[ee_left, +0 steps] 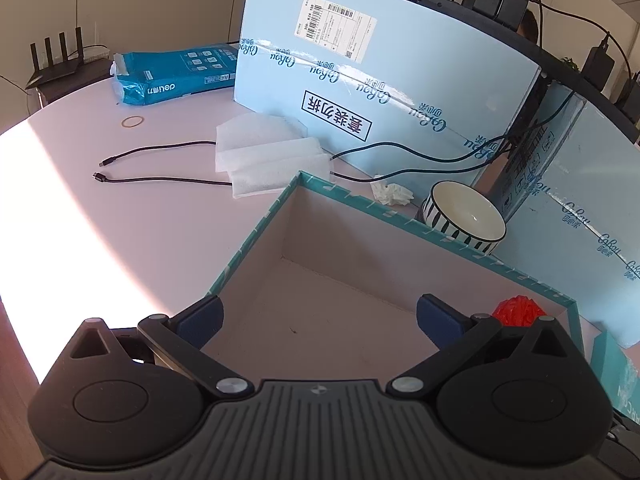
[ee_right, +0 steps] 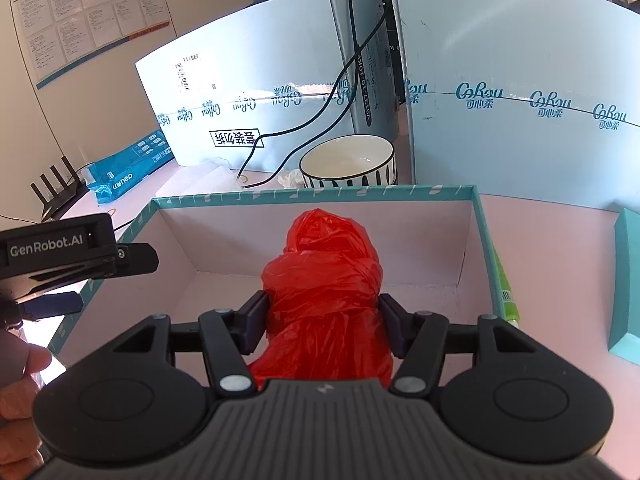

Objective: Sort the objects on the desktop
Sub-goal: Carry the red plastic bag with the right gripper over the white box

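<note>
A crumpled red plastic bag point(ee_right: 320, 276) sits between the pads of my right gripper point(ee_right: 325, 324), which is shut on it. The bag is over the inside of an open box with a teal rim point(ee_right: 312, 194); whether it rests on the box floor I cannot tell. In the left wrist view the red bag point(ee_left: 518, 310) peeks out at the near right corner of the box point(ee_left: 256, 232). My left gripper point(ee_left: 318, 318) stands open and empty over the box's near left part. One of its fingers point(ee_right: 132, 258) reaches in from the left.
Behind the box stand a striped bowl point(ee_left: 464, 212), a crumpled tissue point(ee_left: 392, 194) and tall light-blue cartons point(ee_left: 360, 92). Two black cables point(ee_left: 160, 180), foam sheets point(ee_left: 264, 152), a rubber band point(ee_left: 133, 121) and a blue paper pack point(ee_left: 176, 72) lie left. A green tube point(ee_right: 506, 292) lies right of the box.
</note>
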The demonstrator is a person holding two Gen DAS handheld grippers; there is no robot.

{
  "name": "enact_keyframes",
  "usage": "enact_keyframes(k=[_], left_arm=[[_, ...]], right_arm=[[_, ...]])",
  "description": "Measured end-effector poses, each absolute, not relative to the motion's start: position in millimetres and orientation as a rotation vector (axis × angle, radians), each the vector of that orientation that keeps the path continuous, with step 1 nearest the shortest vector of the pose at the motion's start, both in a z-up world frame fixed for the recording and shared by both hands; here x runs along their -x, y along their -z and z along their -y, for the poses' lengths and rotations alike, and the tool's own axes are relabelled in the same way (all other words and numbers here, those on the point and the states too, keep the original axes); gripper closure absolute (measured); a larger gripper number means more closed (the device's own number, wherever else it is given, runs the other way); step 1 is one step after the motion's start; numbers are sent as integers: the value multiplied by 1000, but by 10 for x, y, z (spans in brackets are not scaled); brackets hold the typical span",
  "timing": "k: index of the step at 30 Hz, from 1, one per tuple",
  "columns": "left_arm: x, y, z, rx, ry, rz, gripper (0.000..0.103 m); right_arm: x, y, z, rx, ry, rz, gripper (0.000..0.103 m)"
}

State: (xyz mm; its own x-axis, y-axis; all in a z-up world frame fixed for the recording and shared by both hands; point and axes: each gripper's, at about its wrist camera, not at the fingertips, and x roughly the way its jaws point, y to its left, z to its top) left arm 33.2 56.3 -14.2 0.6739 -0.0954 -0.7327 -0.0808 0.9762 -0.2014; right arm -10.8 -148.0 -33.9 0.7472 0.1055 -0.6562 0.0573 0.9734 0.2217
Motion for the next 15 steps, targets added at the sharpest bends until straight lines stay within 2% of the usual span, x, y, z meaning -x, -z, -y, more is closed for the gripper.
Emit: enact_keyframes(k=[15], left_arm=[[-354, 155, -585, 222, 15, -837, 0]], right_arm=[[69, 439, 1428, -270, -8, -770, 42]])
